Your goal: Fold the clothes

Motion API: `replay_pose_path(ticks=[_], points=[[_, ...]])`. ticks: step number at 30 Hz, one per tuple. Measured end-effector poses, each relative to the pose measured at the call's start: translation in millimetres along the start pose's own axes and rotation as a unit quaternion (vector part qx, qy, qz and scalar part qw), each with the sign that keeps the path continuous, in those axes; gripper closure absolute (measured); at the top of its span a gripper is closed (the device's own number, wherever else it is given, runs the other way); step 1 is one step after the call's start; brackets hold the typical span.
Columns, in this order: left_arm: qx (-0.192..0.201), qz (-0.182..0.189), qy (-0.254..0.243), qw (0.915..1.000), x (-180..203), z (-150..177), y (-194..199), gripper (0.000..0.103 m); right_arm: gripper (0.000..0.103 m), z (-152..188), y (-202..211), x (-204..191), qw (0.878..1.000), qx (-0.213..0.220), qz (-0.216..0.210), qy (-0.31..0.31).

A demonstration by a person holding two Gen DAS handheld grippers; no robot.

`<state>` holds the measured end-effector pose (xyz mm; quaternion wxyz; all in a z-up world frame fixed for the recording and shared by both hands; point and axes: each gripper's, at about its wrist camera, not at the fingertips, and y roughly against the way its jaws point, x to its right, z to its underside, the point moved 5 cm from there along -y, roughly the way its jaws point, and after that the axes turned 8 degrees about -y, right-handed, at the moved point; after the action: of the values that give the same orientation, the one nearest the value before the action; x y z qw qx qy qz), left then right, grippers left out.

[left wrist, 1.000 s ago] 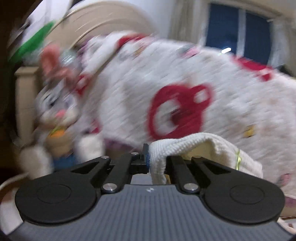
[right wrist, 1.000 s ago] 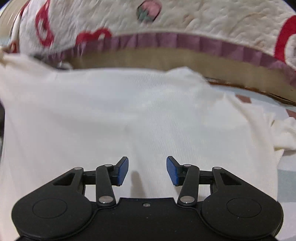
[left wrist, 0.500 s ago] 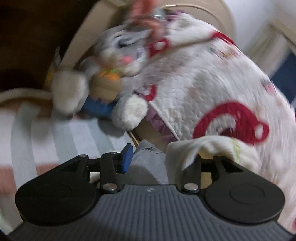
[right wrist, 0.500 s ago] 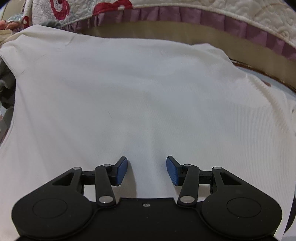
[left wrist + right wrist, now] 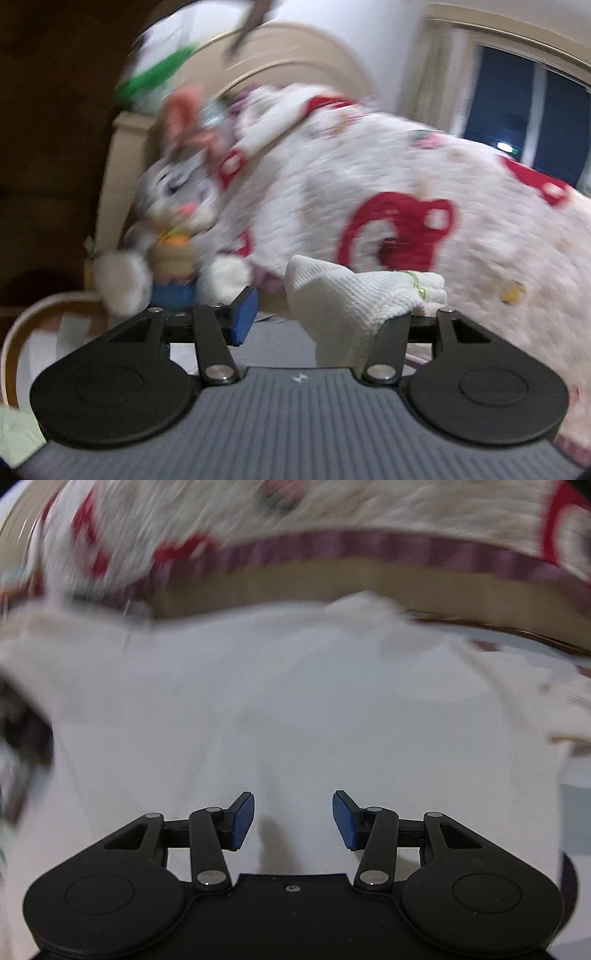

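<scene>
A cream white ribbed shirt (image 5: pixel 295 709) lies spread flat on the bed in the right wrist view. My right gripper (image 5: pixel 293 819) is open and empty just above its near part. In the left wrist view a fold of the same cream shirt (image 5: pixel 351 295) hangs draped over the right finger of my left gripper (image 5: pixel 317 314). The jaws stand wide apart, so the cloth is hooked on one finger, not pinched. The blue left pad (image 5: pixel 243 314) is bare. The right pad is hidden under the cloth.
A white quilt with red prints (image 5: pixel 406 206) is heaped behind, with a purple frill edge (image 5: pixel 369 550). A plush rabbit (image 5: pixel 177 206) leans on the beige headboard (image 5: pixel 295 51) at the left. A dark window (image 5: pixel 524 110) is at the right.
The left gripper opened from shut on the shirt fold; the fold now hangs on its right finger. Its view swung down and back up. The right gripper stayed open, swinging over the shirt.
</scene>
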<state>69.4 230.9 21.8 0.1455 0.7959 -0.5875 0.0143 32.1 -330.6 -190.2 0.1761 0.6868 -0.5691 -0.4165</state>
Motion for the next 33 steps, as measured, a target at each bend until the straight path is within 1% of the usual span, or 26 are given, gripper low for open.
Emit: replay_pose_path(ticks=[1, 2, 3, 4, 6, 8, 10, 11, 14, 15, 16, 17, 18, 19, 20, 21, 23, 24, 25, 26, 27, 28, 30, 31, 32, 33], points=[[0.006, 0.013, -0.017, 0.9998, 14.8, -0.7, 8.9, 0.048, 0.050, -7.7, 9.0, 13.8, 0.999, 0.016, 0.001, -0.028], [-0.001, 0.038, -0.025, 0.9990, 31.7, 2.4, 13.7, 0.046, 0.050, -14.4, 16.5, 27.7, 0.998, 0.031, 0.005, -0.054], [-0.022, 0.074, -0.034, 0.9964, 51.7, 8.5, 16.5, 0.046, 0.049, -20.2, 25.1, 45.0, 0.995, 0.046, 0.012, -0.083], [-0.043, 0.110, -0.042, 0.9921, 71.5, 15.3, 19.1, 0.045, 0.049, -26.0, 33.7, 62.4, 0.992, 0.061, 0.020, -0.112], [-0.090, 0.175, -0.051, 0.9791, 109.2, 34.6, 19.1, 0.045, 0.049, -33.9, 48.9, 98.4, 0.981, 0.087, 0.032, -0.171], [-0.122, 0.206, -0.076, 0.9678, 144.9, 60.1, 13.7, 0.045, 0.049, -38.4, 62.0, 135.3, 0.966, 0.108, 0.040, -0.230], [-0.154, 0.234, -0.101, 0.9545, 179.8, 85.6, 8.4, 0.045, 0.049, -38.7, 70.2, 167.4, 0.955, 0.120, 0.052, -0.267], [-0.168, 0.234, -0.115, 0.9507, 195.0, 98.8, 4.6, 0.045, 0.049, -37.3, 73.5, 178.3, 0.951, 0.122, 0.061, -0.276], [-0.218, 0.253, -0.146, 0.9313, 239.3, 147.1, -11.3, 0.045, 0.048, -35.8, 79.3, 209.3, 0.943, 0.127, 0.096, -0.292], [-0.222, 0.247, -0.154, 0.9307, 246.6, 159.7, -16.2, 0.045, 0.048, -35.5, 80.5, 219.4, 0.940, 0.128, 0.108, -0.296], [-0.225, 0.242, -0.160, 0.9303, 253.2, 171.4, -21.0, 0.049, 0.048, -35.9, 81.0, 228.2, 0.939, 0.128, 0.115, -0.297], [-0.223, 0.240, -0.164, 0.9304, 255.6, 177.1, -25.5, 0.061, 0.048, -36.2, 81.4, 236.9, 0.938, 0.129, 0.121, -0.297], [-0.223, 0.247, -0.162, 0.9289, 254.3, 178.2, -30.4, 0.070, 0.048, -36.6, 81.8, 245.5, 0.937, 0.130, 0.128, -0.298], [-0.222, 0.253, -0.161, 0.9278, 252.4, 178.3, -35.0, 0.086, 0.048, -37.3, 82.4, 251.1, 0.938, 0.128, 0.132, -0.295], [-0.214, 0.256, -0.159, 0.9292, 247.0, 172.6, -38.7, 0.089, 0.048, -38.7, 81.8, 254.4, 0.940, 0.124, 0.136, -0.288], [-0.205, 0.257, -0.158, 0.9310, 241.4, 166.6, -42.3, 0.089, 0.048, -40.0, 81.2, 257.5, 0.942, 0.121, 0.139, -0.280], [-0.187, 0.240, -0.162, 0.9388, 228.0, 152.7, -48.5, 0.089, 0.048, -41.5, 77.8, 253.7, 0.948, 0.116, 0.142, -0.262], [-0.185, 0.245, -0.156, 0.9389, 220.8, 148.6, -49.4, 0.089, 0.048, -41.5, 75.8, 250.6, 0.950, 0.115, 0.140, -0.255], [-0.185, 0.252, -0.155, 0.9370, 215.9, 147.1, -49.4, 0.084, 0.048, -40.2, 73.8, 246.8, 0.952, 0.113, 0.137, -0.249], [-0.193, 0.274, -0.180, 0.9248, 223.2, 159.8, -44.3, 0.070, 0.048, -39.9, 71.2, 243.0, 0.953, 0.111, 0.136, -0.246], [-0.201, 0.295, -0.204, 0.9114, 230.4, 172.6, -39.2, 0.060, 0.048, -39.6, 68.6, 239.1, 0.954, 0.110, 0.136, -0.243], [-0.208, 0.316, -0.228, 0.8969, 237.4, 185.4, -34.1, 0.046, 0.048, -39.3, 66.0, 235.2, 0.955, 0.108, 0.135, -0.239], [-0.223, 0.357, -0.275, 0.8642, 250.9, 210.9, -23.6, 0.044, 0.048, -39.3, 64.6, 225.4, 0.958, 0.114, 0.125, -0.232], [-0.229, 0.377, -0.298, 0.8463, 257.4, 223.7, -18.2, 0.037, 0.048, -40.4, 65.0, 216.8, 0.961, 0.115, 0.110, -0.226], [-0.236, 0.396, -0.321, 0.8272, 263.7, 236.5, -12.9, 0.022, 0.049, -41.6, 63.8, 204.6, 0.967, 0.111, 0.095, -0.210], [-0.239, 0.410, -0.344, 0.8099, 269.7, 248.8, -8.7, 0.016, 0.049, -42.9, 62.6, 192.4, 0.972, 0.106, 0.081, -0.194]])
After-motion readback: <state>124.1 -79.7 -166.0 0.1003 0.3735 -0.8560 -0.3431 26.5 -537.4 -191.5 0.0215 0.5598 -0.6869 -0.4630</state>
